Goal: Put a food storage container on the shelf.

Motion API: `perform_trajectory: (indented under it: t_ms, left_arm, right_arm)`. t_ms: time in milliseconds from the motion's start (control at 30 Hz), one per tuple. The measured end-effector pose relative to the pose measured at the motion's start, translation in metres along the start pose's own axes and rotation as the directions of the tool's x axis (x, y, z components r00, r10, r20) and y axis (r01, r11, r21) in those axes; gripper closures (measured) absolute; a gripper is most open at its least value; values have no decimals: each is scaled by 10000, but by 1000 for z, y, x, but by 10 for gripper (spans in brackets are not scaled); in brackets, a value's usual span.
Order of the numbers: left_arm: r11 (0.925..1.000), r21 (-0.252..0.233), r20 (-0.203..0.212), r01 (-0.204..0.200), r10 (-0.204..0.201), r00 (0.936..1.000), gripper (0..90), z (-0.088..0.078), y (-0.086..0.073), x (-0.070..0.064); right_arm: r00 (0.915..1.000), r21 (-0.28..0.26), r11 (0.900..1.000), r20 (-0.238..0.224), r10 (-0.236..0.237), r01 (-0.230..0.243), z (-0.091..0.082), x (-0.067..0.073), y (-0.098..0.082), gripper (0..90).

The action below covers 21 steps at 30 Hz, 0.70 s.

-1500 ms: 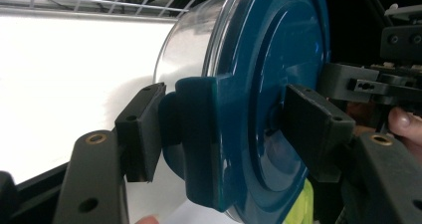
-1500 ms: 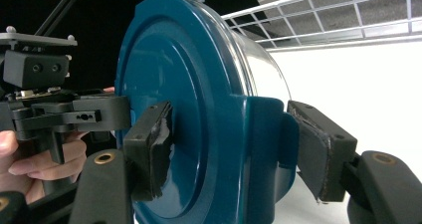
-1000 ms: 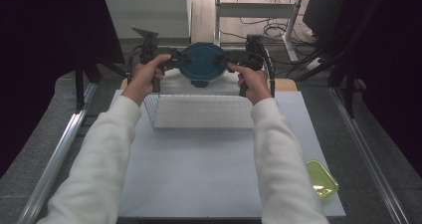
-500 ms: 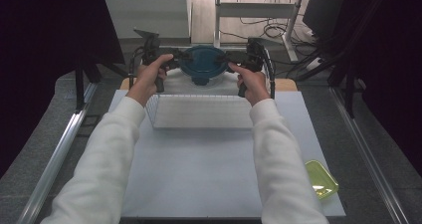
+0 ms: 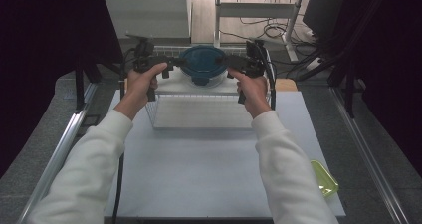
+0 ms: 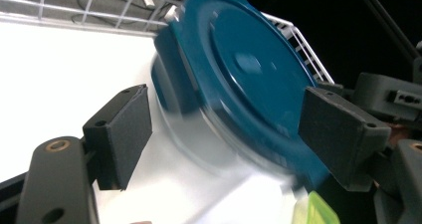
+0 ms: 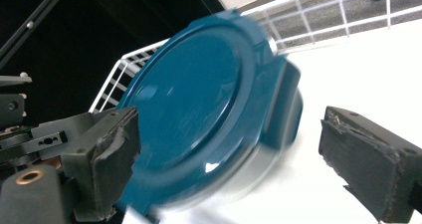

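White covers the surface (image 5: 209,179) in the high view, a pale sheet on a metal-framed stand with grey floor (image 5: 45,149) on both sides and dark curtains beyond. At the far edge sits a white wire basket (image 5: 199,109), and in its back part stands a clear container with a teal lid (image 5: 201,64). The left claw (image 5: 171,63) and the right claw (image 5: 230,62) flank that lid from either side, each held by a hand in a white sleeve. A yellow-green tray (image 5: 324,178) lies at the near right edge of the surface, well apart from the basket. Cables trail over the floor behind, beside a light metal rack.

In the left gripper view the lid (image 6: 244,79) fills the space between the two black pads (image 6: 122,134), tilted and blurred, with bare gaps on both sides. The left claw (image 6: 224,134) has just been opening and stands wide, the container between its jaws but not pressed. White basket wire (image 6: 298,40) runs behind, and the right claw (image 6: 393,97) shows at the far side.

In the right gripper view the lid (image 7: 199,119) again lies between the pads (image 7: 368,159), clear of them. The right claw (image 7: 224,159) has just been opening too and stands wide. Basket wire (image 7: 318,20) crosses the top, over bright white surface (image 7: 378,74).
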<state>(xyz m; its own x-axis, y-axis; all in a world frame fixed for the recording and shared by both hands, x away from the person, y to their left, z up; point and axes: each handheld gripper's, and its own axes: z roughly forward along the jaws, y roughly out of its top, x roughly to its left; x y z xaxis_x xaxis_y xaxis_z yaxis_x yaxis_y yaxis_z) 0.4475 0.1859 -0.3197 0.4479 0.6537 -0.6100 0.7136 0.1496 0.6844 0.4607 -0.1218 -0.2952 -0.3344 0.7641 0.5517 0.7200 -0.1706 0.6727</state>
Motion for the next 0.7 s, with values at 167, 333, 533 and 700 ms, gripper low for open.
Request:
perform_trajectory:
  t_ms: [167, 333, 533, 700]
  left_arm:
    - [9931, -39, -166, -1168, 1167, 9930, 217, -20, -27, -16]
    - [9850, 88, -52, -1724, 1724, 9850, 216, -37, -56, -25]
    - [9814, 248, 217, -1905, 1900, 9816, 219, -52, -88, -29]
    - [9818, 607, 552, -1798, 1766, 9827, 226, -59, -115, -29]
  right_arm:
    - [9969, 209, 9968, 133, -771, 768, -24, 14, -22, 80]
    - [9825, 370, 9818, -109, -1861, 1863, -56, 16, -48, 107]
    - [9672, 594, 9666, -644, -2456, 2494, -75, 1, -77, 147]
    - [9515, 897, 9497, -1000, -2911, 3000, -86, -17, -104, 188]
